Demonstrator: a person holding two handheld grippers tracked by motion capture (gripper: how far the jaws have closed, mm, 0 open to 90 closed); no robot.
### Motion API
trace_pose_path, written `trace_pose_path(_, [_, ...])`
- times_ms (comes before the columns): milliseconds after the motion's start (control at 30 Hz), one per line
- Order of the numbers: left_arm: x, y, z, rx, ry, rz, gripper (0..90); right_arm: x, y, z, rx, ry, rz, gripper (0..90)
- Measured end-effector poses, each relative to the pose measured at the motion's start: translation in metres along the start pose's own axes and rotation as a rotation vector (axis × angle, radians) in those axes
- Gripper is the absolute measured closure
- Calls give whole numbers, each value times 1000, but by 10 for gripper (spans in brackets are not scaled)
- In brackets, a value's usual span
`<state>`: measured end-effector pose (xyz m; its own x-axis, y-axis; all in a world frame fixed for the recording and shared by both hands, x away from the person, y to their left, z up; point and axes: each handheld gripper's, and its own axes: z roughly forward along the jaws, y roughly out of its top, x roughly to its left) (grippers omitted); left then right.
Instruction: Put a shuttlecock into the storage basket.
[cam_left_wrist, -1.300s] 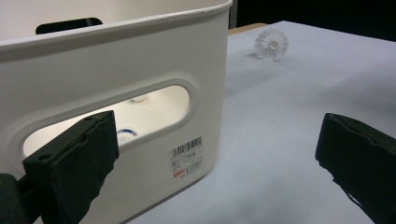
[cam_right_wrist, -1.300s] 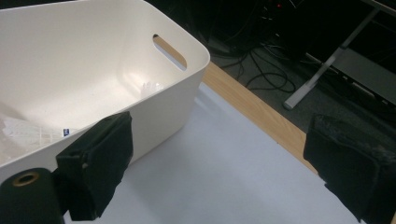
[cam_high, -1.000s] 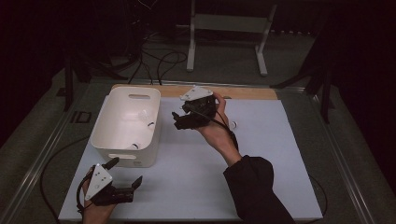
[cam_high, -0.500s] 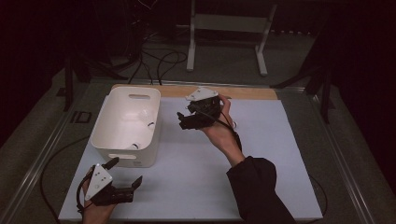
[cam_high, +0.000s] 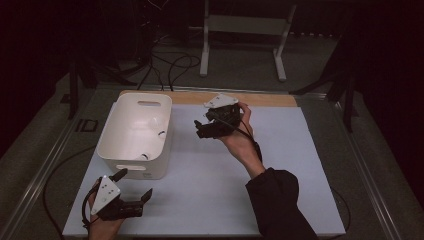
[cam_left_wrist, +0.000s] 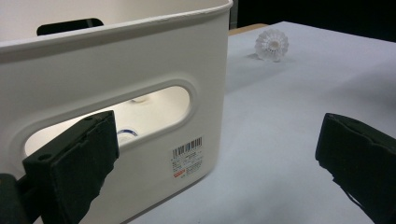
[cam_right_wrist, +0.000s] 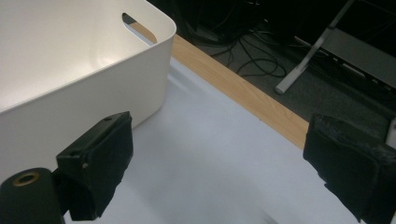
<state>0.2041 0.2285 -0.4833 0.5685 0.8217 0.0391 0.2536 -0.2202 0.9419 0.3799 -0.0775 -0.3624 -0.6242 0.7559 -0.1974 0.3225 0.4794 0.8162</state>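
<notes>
both grippers stand with their jaws wide apart and nothing between them. the right gripper (cam_high: 200, 129), held up beside the white bin (cam_high: 134, 131), has drawn a little back from the bin's rim over the last second and sits nearer the middle of the mat; judging by that, it has likely just let something go into the bin and is free for the next piece. small pale things with dark marks lie on the bin's floor (cam_high: 145, 156), too small to name. in the left gripper view a shuttlecock (cam_left_wrist: 272, 45) stands on the mat, well apart from the bin, probably next to be fetched. the left gripper (cam_high: 134, 188) has not moved, low at the mat's near edge just beside the bin. the bin is smooth glossy plastic with rounded corners, slot handles and a barcode sticker (cam_left_wrist: 187, 157); the shuttlecock is ribbed and translucent; the mat (cam_high: 300, 165) is flat, matte and pale, with a wooden strip (cam_high: 270, 99) along its far edge.
</notes>
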Motion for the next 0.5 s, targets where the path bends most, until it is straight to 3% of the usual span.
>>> trace_pose_path(500, [0,0,0,0,1,0,2,-7,-5,2,18,-9,6,82])
